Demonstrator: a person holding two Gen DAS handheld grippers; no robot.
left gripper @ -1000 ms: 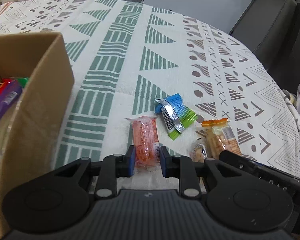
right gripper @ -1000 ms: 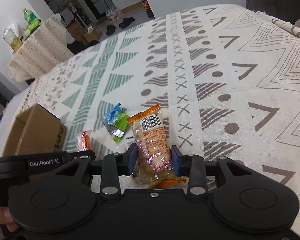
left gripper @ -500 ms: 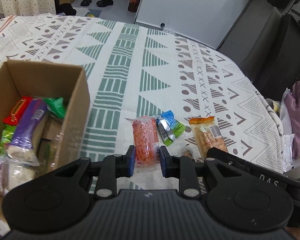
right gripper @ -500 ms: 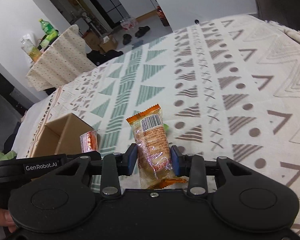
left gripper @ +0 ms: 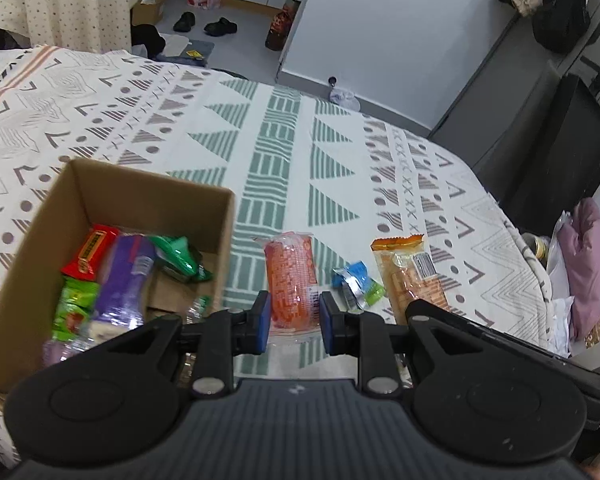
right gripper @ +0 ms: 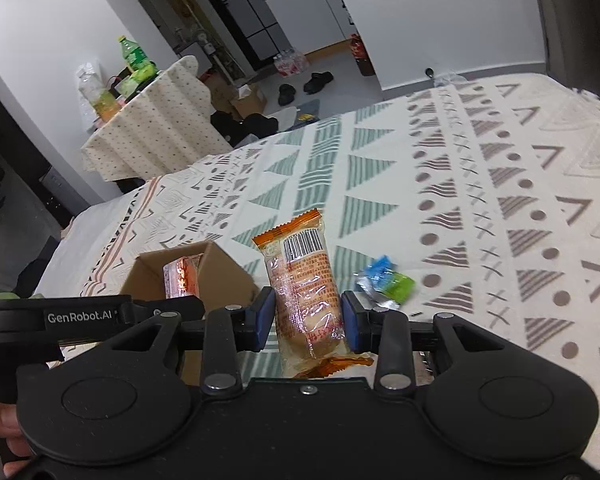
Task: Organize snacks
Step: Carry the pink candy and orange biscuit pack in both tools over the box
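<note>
Patterned tablecloth (left gripper: pixel 284 152) covers the table, cream with green and brown triangles and stripes. Open cardboard box (left gripper: pixel 148 200) sits on it at the left of the left wrist view, already holding several wrappers: red, purple, green.

Left gripper (left gripper: pixel 291 317): jaws narrow, closed on the near end of a red-orange packet (left gripper: pixel 291 280). Packet's long axis runs straight away from the gripper, far end pointing out over the cloth, just right of the box's wall. In the right wrist view the same packet (right gripper: pixel 183 276) shows up in front of the box (right gripper: pixel 220 276), raised off the cloth.

Right gripper (right gripper: pixel 306 323): jaws a little wider, clamped on the sides of an orange snack bar (right gripper: pixel 306 284) in clear wrap. Long axis again points forward along the fingers, barcode end farthest out, crimped tail nearest the gripper body. It tilts slightly left at the top. Seen from the left wrist, the bar (left gripper: pixel 410 268) is right of the red-orange packet.

Small blue-and-green packet (right gripper: pixel 384 280) lies flat on the cloth, between the two held snacks in the left wrist view (left gripper: pixel 358 282), untouched.
</note>
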